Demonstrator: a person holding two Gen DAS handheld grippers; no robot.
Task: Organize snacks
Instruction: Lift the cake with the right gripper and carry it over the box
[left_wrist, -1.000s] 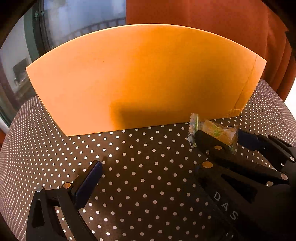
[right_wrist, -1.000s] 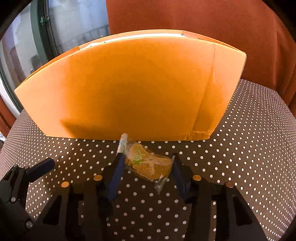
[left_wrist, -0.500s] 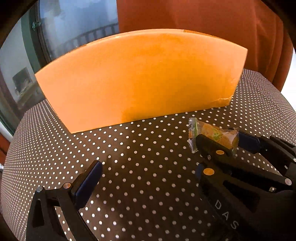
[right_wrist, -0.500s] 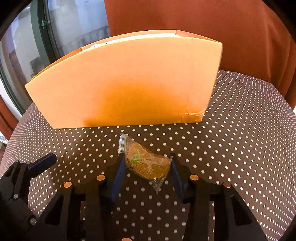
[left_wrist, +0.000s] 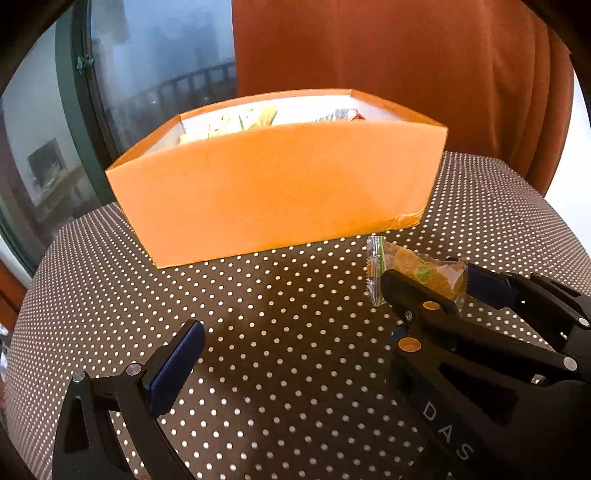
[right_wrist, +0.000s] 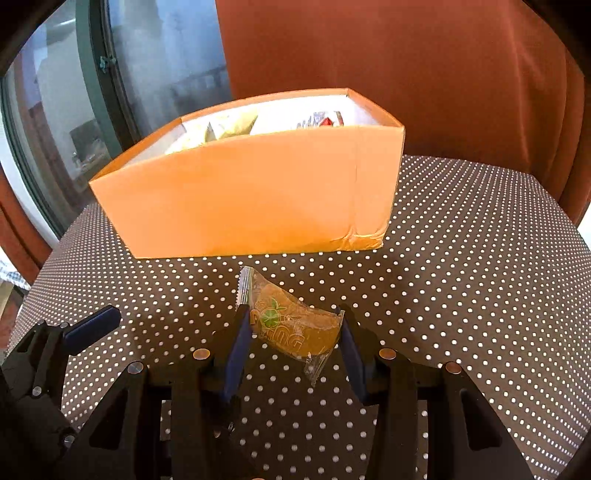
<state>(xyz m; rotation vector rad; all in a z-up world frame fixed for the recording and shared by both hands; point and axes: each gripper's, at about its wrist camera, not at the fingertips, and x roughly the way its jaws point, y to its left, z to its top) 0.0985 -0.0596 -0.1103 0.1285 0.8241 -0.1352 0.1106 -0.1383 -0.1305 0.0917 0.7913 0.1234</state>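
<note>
My right gripper (right_wrist: 293, 332) is shut on a clear-wrapped orange snack cake (right_wrist: 295, 325) and holds it above the dotted tablecloth, in front of the orange box (right_wrist: 251, 199). The same snack (left_wrist: 417, 273) and right gripper (left_wrist: 428, 291) show at the right of the left wrist view. The box (left_wrist: 273, 199) holds several snack packets (left_wrist: 229, 125); yellow and red-white wrappers show over its rim (right_wrist: 229, 127). My left gripper shows one blue-padded finger (left_wrist: 177, 365); the other is hidden behind the right gripper. It is open and empty, and one finger appears in the right wrist view (right_wrist: 88, 328).
A brown tablecloth with white dots (right_wrist: 461, 277) covers the table. A rust-red curtain (right_wrist: 388, 74) hangs behind the box, and a window (right_wrist: 155, 74) is at the back left.
Both grippers have risen and pulled back from the box, so its open top and the packets inside now show. The right gripper keeps its hold on the snack.
</note>
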